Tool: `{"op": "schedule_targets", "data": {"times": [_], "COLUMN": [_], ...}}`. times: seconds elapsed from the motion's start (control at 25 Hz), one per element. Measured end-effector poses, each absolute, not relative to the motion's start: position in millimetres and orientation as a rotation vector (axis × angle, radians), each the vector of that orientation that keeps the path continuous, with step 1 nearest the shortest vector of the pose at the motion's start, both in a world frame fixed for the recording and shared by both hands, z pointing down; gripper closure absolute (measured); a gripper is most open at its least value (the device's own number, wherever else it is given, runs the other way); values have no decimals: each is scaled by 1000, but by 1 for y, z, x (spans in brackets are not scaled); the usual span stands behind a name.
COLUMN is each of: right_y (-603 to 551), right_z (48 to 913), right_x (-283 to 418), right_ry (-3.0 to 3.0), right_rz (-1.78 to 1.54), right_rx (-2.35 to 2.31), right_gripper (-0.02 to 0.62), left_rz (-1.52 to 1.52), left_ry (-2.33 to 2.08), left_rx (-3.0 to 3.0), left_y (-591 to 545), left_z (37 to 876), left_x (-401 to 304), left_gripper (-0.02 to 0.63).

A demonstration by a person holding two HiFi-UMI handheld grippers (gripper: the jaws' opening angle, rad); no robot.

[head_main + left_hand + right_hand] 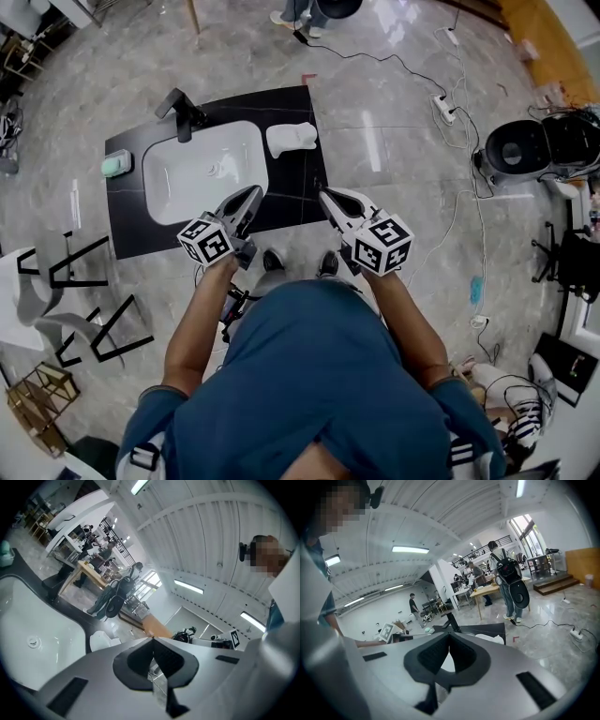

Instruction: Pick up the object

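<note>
A black countertop [295,192] holds a white sink basin [204,171] with a black faucet [183,112]. A white crumpled object [292,138] lies on the counter to the right of the basin, and a small green object [116,164] lies at its left end. My left gripper [253,191] hovers over the basin's near right corner, shut with nothing in it. My right gripper [323,194] hangs at the counter's near right edge, also shut and empty. The left gripper view shows shut jaws [152,639] past the basin [28,620] and white object [101,641]. The right gripper view has its gripper [450,633] before the white object [490,639].
Black-framed stools [84,300] stand on the floor at left. Cables and a power strip [443,109] trail across the marble floor at right, near a black and white machine [525,150]. People stand by tables [490,590] in the distance.
</note>
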State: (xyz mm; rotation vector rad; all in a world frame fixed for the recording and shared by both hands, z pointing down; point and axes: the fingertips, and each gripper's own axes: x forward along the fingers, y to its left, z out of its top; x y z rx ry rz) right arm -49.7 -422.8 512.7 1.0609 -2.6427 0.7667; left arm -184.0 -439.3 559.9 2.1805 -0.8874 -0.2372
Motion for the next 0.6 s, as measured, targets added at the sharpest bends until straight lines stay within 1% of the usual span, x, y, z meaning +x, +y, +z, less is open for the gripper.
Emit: {"op": "schedule_targets", "data": {"times": [0.6], "right_y": [-418], "right_z": [516], "right_x": [-56], "right_ry": [-2618], "right_rz": [770], "right_rx": [1065], "right_gripper": [581], "left_rz": [-273], "left_ry": [-903], "left_rx": [2054], "left_y": [-445], "left_z": [593], "left_x": [-206], "left_gripper": [603]}}
